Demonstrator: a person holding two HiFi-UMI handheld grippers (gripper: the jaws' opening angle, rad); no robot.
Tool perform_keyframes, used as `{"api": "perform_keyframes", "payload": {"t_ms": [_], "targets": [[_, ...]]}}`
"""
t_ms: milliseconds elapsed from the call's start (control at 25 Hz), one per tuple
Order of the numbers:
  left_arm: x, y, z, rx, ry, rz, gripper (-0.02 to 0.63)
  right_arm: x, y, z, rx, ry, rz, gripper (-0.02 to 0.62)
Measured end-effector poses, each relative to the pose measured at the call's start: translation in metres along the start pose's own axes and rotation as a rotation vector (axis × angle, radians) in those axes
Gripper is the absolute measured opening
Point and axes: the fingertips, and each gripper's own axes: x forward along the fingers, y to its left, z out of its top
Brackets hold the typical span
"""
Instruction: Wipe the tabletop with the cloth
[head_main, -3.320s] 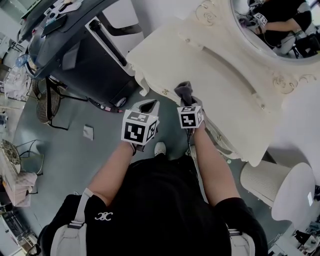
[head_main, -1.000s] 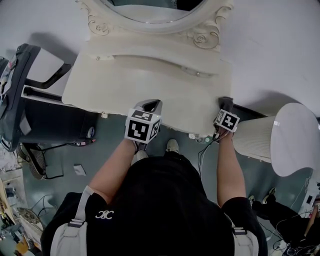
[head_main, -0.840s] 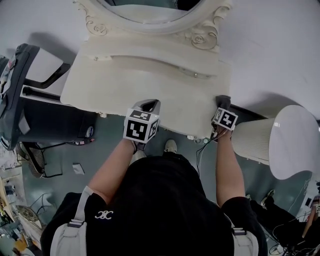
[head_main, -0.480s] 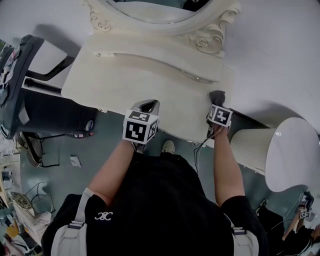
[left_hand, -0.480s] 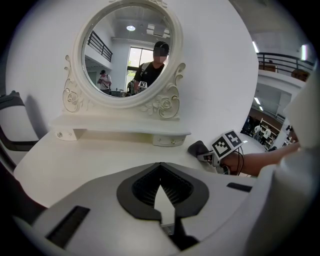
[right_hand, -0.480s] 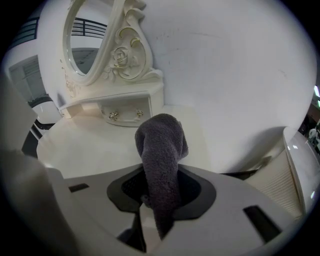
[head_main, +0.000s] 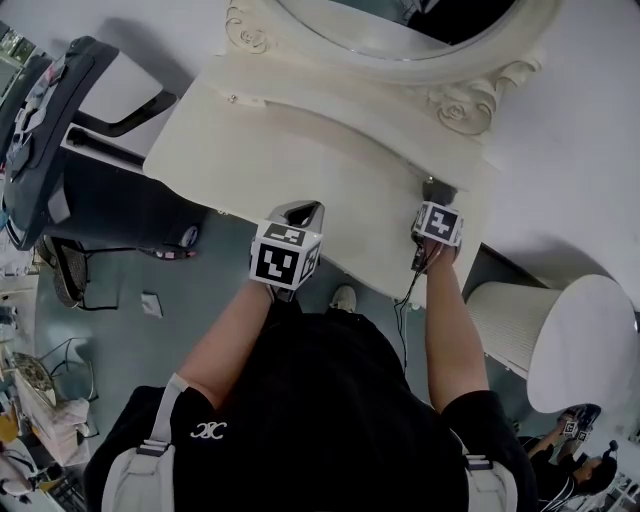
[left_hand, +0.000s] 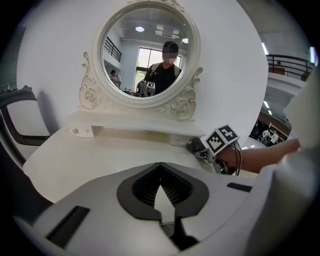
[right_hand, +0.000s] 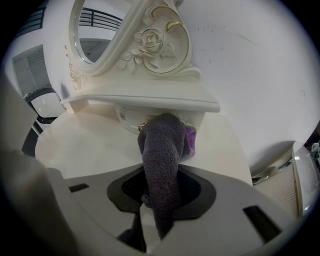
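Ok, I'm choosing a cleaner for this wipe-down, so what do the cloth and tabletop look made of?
Cloth: fuzzy matte pile, dark grey-purple with a brighter purple patch; likely microfibre or terry.
Tabletop: smooth cream surface with a soft sheen, probably painted or lacquered wood or board; the core under the coating doesn't show.

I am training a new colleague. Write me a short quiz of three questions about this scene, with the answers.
1. True or false: the right claw grips the cloth.
2. Where on the tabletop is the cloth? A) front left corner; B) back right corner, under the shelf of the mirror; C) centre.
3. Fill in: the left claw is ____ and holds nothing.
Key: 1 true; 2 B; 3 shut.
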Motion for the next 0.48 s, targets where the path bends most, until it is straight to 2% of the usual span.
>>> {"api": "perform_keyframes", "payload": {"t_ms": [120,280,480], "targets": [[-0.004,0.024,0.000,-0.008,0.003,-0.002,0.005,0.001,0.023,0.000,0.030,0.016,0.010,0.118],[-0.008,0.051,0.006,-0.002,-0.002,-0.020,0.005,0.000,0.027,0.005,0.077,0.012,-0.055,0.118],[-0.010,0.081,0.008,-0.007,-0.001,-0.044,0.005,0.001,0.038,0.004,0.164,0.034,-0.079,0.118]]}}
